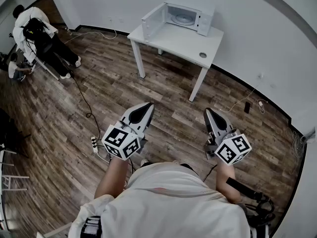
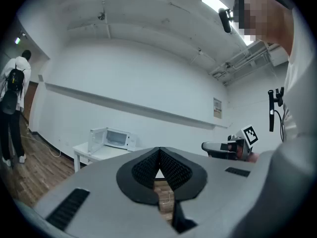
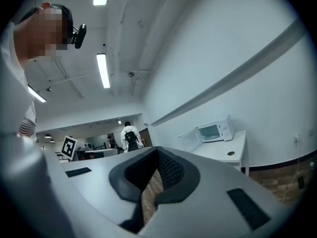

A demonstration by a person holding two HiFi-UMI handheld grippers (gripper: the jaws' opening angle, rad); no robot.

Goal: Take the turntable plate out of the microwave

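The left tongs (image 1: 144, 106) are held level and low over the wooden floor (image 1: 124, 90). Their jaws are pressed together, and from the left gripper view only floor is seen past them. The right tongs (image 1: 208, 112) are carried alongside, well apart from the left pair, and those jaws too are closed on nothing.

Both pairs are pointed towards the white worktop (image 1: 190, 42), which is stood well ahead of them, close to the wall. At the worktop's far end the microwave (image 1: 200, 20) is set, and its door (image 1: 152, 21) is swung wide open to the left. Inside the open cavity the turntable plate (image 1: 182, 18) can be made out, a pale round disc lying flat on the cavity floor, well out of reach of either pair of tongs.

A small round fitting (image 1: 202, 55) is seen on the worktop near its front right corner. Off at the far left a person (image 1: 32, 26) in a white top is seen bent forward. A power strip (image 1: 94, 143) with its cable is laid on the floor just left of the left tongs.
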